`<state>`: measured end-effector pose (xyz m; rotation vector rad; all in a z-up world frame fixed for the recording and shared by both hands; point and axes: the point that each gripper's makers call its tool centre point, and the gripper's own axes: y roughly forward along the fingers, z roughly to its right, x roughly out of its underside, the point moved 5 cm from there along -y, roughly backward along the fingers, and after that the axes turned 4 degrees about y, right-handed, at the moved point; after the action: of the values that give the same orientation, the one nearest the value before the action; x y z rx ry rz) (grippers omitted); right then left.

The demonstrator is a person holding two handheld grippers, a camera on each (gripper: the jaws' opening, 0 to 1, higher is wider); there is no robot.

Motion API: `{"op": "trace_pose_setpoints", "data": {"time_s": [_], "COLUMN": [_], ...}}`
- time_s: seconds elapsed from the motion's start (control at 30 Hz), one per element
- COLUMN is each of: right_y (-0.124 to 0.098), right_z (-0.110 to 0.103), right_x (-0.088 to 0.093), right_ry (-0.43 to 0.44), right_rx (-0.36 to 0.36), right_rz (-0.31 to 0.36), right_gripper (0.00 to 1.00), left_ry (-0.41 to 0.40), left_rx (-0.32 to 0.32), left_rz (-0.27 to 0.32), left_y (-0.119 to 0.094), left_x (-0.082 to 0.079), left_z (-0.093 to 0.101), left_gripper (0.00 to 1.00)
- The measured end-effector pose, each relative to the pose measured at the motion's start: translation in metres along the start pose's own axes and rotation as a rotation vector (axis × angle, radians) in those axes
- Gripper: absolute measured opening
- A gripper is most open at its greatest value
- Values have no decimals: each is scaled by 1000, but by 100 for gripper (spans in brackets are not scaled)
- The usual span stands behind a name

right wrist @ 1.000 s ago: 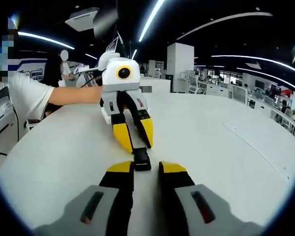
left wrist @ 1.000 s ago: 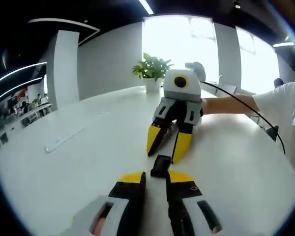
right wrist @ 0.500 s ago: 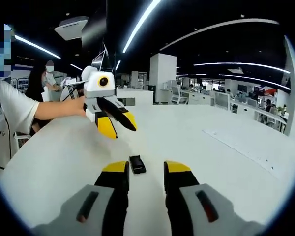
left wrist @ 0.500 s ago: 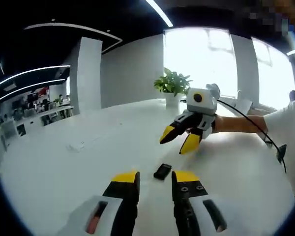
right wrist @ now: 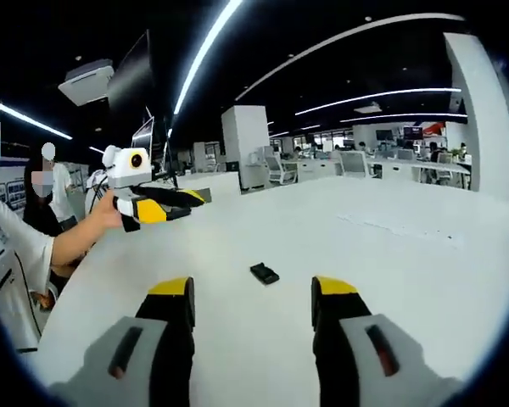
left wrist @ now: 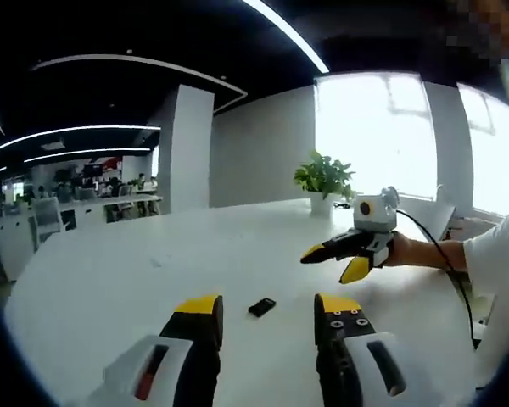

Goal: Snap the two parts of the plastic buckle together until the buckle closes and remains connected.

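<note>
White office table (left wrist: 110, 280), plant (left wrist: 324, 176) by bright window. Buckle (left wrist: 261, 307) lies alone on tabletop, ahead of left gripper (left wrist: 267, 309), jaws spread, nothing held. Right gripper (right wrist: 253, 292) likewise spread and empty; buckle (right wrist: 264, 273) just beyond its tips. We read it as one piece, so closing step looks done. Next: we check join holds, keep buckle in sight.

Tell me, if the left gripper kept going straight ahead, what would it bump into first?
Probably the small black buckle. It lies on the white table just ahead of the open left gripper, roughly between its yellow tips. Depth is hard to judge, so the gripper might pass over it.
</note>
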<state>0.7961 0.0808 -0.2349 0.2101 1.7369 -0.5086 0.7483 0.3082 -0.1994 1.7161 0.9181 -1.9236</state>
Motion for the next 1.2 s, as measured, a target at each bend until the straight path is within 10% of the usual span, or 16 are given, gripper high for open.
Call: {"op": "trace_pose_setpoints", "data": {"time_s": [0.77,1.2], "right_y": [-73,-110], "right_z": [-75,-93], "right_x": [8,20], "right_ry": [-44,-69], "right_rx": [187,292], "right_rz": [-36,39], "right_gripper": [98,100], "left_ry": [-20,-111], "left_rx": [-144,-187], "left_rz": [-59,-64], "left_y": [-64,-70], "left_x": [31,42], "left_z": [40,50], "left_gripper": [76,98]}}
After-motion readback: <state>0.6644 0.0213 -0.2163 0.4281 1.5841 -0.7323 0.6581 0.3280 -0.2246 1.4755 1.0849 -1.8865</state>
